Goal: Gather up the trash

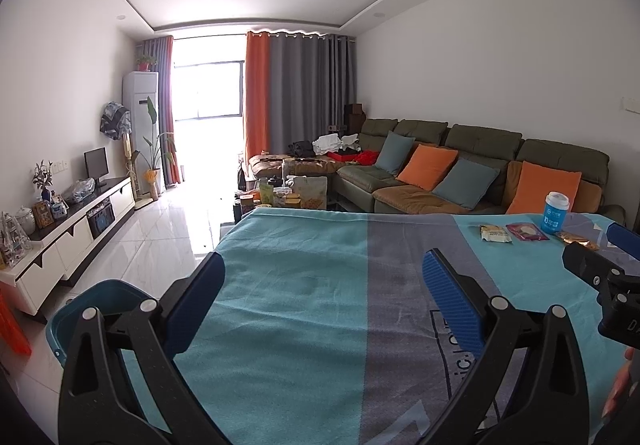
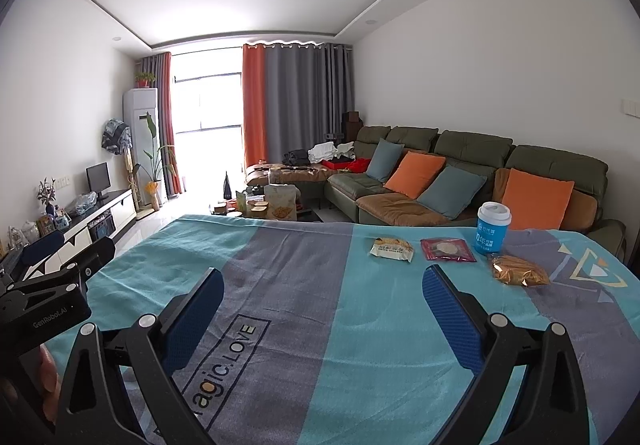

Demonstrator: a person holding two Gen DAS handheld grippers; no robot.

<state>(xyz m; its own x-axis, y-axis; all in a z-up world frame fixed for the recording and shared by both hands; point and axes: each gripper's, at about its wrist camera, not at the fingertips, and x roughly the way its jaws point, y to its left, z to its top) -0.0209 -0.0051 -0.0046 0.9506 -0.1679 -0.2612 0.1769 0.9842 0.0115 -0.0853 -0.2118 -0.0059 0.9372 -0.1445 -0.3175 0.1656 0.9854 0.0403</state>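
Note:
On the teal and grey cloth of the table [image 2: 304, 285], far right, lie a yellow-white snack wrapper [image 2: 391, 247], a maroon wrapper [image 2: 447, 249] and a crinkled gold wrapper [image 2: 518, 271]. A blue cup with a white lid [image 2: 493, 231] stands behind them. The left wrist view shows the same cup [image 1: 556, 219] and wrappers [image 1: 495, 233] farther off. My right gripper [image 2: 324, 277] is open and empty, short of the wrappers. My left gripper [image 1: 324, 265] is open and empty over the cloth's middle. A teal bin [image 1: 96, 291] sits by the table's left edge.
A green and brown sofa [image 1: 460, 173] with orange and blue cushions runs along the right wall. A low coffee table [image 1: 280, 197] crowded with snacks stands beyond the table. A white TV cabinet [image 1: 80, 229] lines the left wall, with glossy tiled floor [image 1: 160, 245] between.

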